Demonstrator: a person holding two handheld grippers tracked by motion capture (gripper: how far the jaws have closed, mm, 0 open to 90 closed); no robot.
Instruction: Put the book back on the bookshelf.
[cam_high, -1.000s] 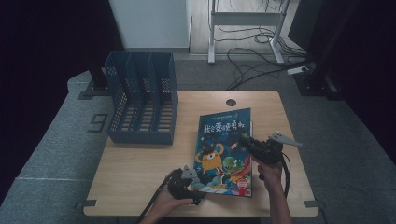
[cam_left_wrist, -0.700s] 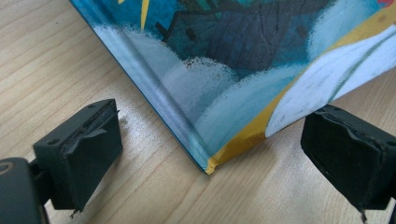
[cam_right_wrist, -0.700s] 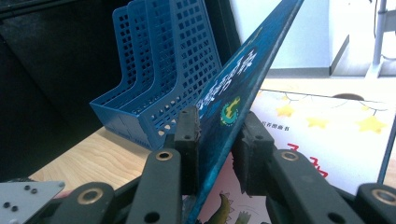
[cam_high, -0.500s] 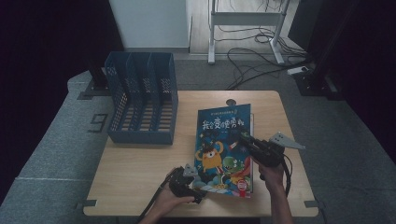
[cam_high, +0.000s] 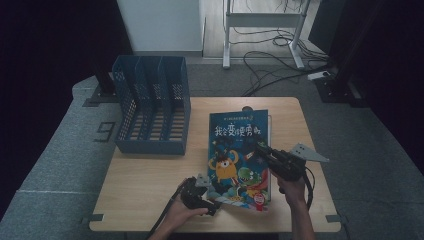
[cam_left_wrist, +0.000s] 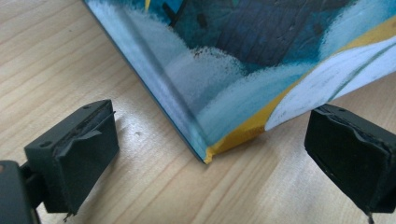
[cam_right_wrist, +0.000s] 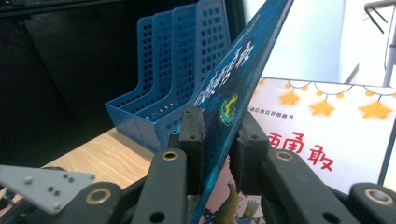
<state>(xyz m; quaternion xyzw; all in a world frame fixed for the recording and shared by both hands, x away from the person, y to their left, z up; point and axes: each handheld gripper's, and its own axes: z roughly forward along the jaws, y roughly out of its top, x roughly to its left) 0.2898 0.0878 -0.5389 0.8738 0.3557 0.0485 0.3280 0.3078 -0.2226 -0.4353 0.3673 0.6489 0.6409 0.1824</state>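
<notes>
Right tongs clamp book cover, lifted at frame centre. Left tongs gape beside book corner (untouched). Risk: cover tears, or book slides across tabletop.

Book: from my remote seat I saw it lie on the table, right of centre.
File rack: it stood on the table's far left, left of the book and apart from it.
Left gripper: at the book's near left corner — jaws either side of that corner.
Right gripper: at the book's right edge — the cover sat between its jaws, lifted off the page below.
</notes>
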